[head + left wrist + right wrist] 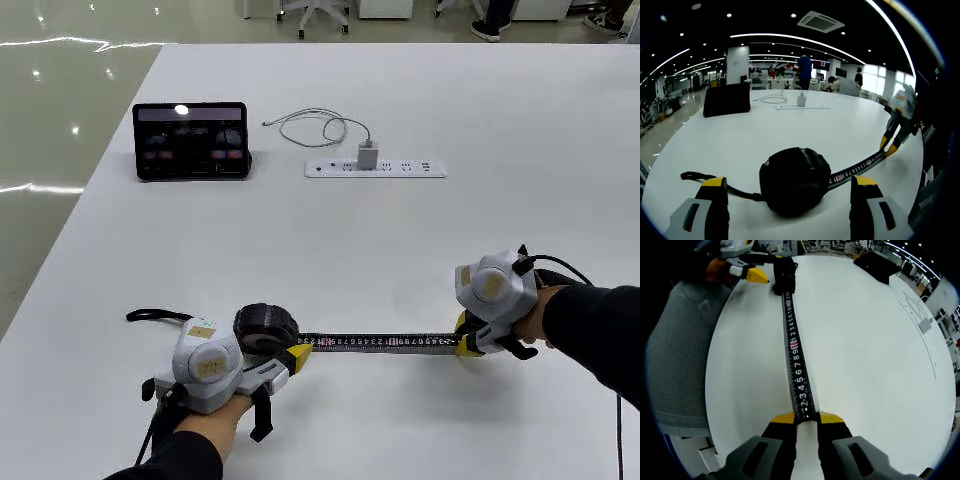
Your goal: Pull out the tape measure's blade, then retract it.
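1. Two tools at work, and the pull-out half of the job looks about done. The blade (385,342) is drawn out of the tape measure (266,326) and lies flat on the bench (400,240), parallel to the near edge.
2. Right tool (807,417): clenched on the blade's free end, yellow tips either side of the low numbers. In the head view it sits twd the right end of the near edge.
3. Left tool (790,182): released, jaws wide apart w/ the black case between them. There's a clear gap on the strap side. On the blade side the tip is close to where the blade exits, and I can't tell if it touches. So it brackets the case but doesn't grip it.
4. Tape measure's place: by the near edge, twd the near-left corner, wrist strap (155,316) trailing twd the left edge. The case is well apart from the right tool, joined to it only by the blade.
5. Next, as I judge it: retract. That calls for bringing the right tool along the blade line twd the case and feeding the blade in under control. Just letting go risks the spring whipping the end. The left tool prob. needs to block or pinch the case so it doesn't slide.
6. Elsewhere: tablet (191,140) and power strip (375,168) lie twd the far edge, well apart from the work.
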The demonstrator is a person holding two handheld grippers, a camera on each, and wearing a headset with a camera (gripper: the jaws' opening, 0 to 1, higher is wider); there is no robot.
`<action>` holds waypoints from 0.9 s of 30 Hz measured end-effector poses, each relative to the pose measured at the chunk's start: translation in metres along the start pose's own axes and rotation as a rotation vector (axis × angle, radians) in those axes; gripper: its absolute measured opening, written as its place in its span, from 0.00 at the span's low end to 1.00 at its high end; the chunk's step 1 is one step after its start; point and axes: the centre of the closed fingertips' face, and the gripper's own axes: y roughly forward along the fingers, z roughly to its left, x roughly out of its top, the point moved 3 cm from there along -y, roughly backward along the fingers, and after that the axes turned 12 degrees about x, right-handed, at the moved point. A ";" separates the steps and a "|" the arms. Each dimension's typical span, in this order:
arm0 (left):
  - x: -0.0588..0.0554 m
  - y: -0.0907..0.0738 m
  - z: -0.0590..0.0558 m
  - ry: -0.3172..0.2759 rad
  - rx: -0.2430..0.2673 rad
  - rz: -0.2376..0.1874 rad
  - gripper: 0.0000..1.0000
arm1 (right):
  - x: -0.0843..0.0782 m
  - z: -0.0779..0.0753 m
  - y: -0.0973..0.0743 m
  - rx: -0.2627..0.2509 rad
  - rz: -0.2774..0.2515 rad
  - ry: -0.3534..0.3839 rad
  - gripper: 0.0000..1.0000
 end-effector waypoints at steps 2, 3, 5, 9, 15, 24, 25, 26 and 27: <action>0.001 0.003 0.000 0.002 0.009 0.004 0.97 | 0.000 0.000 0.000 -0.002 0.001 0.014 0.10; 0.002 0.005 0.000 0.001 0.013 0.005 0.96 | 0.000 -0.001 0.000 -0.001 0.004 0.019 0.10; 0.004 0.007 -0.001 -0.008 0.019 0.005 0.94 | 0.000 0.001 0.001 0.000 0.008 0.001 0.10; 0.008 0.009 -0.006 -0.004 0.021 0.005 0.86 | 0.001 0.003 0.002 -0.008 0.011 -0.014 0.10; 0.001 0.013 -0.013 -0.028 0.019 0.049 0.83 | 0.001 0.002 0.002 -0.027 0.036 0.018 0.10; -0.005 0.016 -0.013 -0.068 0.045 0.114 0.66 | 0.002 0.004 0.002 -0.045 0.052 0.025 0.10; -0.005 0.017 -0.014 -0.075 0.054 0.120 0.67 | 0.003 0.004 0.002 -0.045 0.052 0.026 0.10; -0.005 0.018 -0.014 -0.086 0.065 0.128 0.67 | 0.003 0.003 0.002 -0.043 0.050 0.032 0.10; -0.005 0.019 -0.014 -0.093 0.074 0.135 0.67 | 0.002 0.003 0.002 -0.041 0.050 0.032 0.10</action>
